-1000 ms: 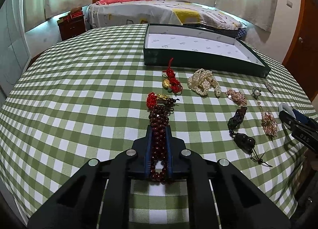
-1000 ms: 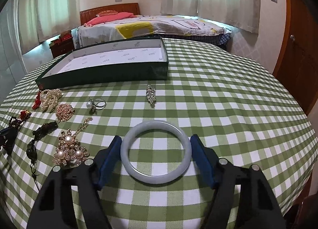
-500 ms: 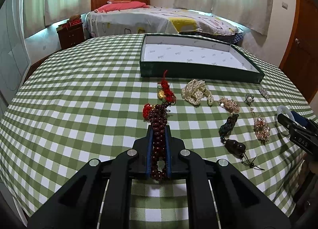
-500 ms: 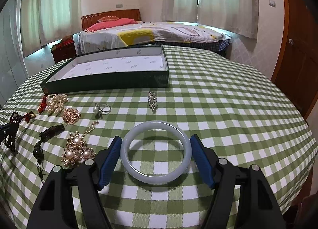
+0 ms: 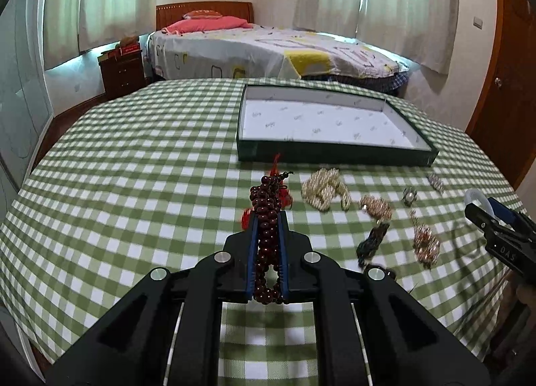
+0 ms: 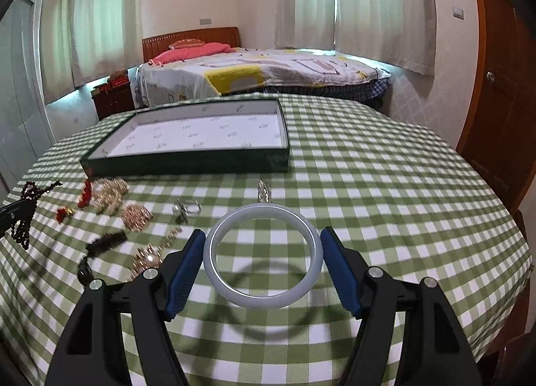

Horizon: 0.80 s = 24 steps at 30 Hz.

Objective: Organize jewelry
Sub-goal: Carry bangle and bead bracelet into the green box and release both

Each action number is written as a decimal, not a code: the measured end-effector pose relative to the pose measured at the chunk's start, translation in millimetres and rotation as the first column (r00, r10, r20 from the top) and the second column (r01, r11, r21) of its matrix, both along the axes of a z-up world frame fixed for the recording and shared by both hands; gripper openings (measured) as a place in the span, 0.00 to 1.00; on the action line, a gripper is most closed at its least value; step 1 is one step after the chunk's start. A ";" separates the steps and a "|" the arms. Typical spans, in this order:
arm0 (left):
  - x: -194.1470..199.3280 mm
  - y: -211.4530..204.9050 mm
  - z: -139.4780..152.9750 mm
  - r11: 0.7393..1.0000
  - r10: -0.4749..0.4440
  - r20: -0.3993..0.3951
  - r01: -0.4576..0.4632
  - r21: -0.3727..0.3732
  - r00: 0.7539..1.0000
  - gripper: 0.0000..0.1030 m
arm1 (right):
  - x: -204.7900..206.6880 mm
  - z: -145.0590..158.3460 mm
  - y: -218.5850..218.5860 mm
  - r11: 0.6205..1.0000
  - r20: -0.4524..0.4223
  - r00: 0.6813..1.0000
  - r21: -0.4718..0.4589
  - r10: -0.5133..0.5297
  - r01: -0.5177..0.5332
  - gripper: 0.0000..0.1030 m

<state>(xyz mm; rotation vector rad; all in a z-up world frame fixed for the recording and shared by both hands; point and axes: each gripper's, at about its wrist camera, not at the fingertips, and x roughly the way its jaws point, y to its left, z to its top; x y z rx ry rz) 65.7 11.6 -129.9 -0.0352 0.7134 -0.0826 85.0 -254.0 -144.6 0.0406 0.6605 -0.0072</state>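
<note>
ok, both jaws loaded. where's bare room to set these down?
The green tray floor is bare throughout. Bare tablecloth runs right of the tray and hairpin, and left of the bead bracelet. It is crowded in front of the tray: pearls, brooch, ring, pendants.

Motion-blurred brooches (image 5: 425,245) and dark pendant (image 5: 372,245); details indistinct.

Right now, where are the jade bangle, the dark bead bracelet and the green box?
jade bangle (image 6: 263,299): right wrist view, near rim.
dark bead bracelet (image 5: 268,215): left wrist view, mid strand.
green box (image 6: 187,165): right wrist view, front wall.
</note>
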 end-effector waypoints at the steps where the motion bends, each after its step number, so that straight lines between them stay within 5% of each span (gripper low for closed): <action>1: 2.3 -0.4 3.5 1.000 0.000 0.006 0.000 -0.003 1.000 0.11 | 0.8 4.4 0.3 1.000 0.009 1.000 0.004 0.002 -0.002 0.67; 15: 80.5 -22.3 38.4 0.998 -0.028 0.057 0.031 -0.048 0.998 0.11 | 69.9 54.2 11.8 0.998 0.099 0.993 0.025 0.058 -0.061 0.67; 24: 165.7 -38.2 26.9 0.998 -0.024 0.029 0.025 -0.055 0.999 0.11 | 141.0 44.2 18.1 0.995 0.076 0.993 0.025 0.094 -0.096 0.67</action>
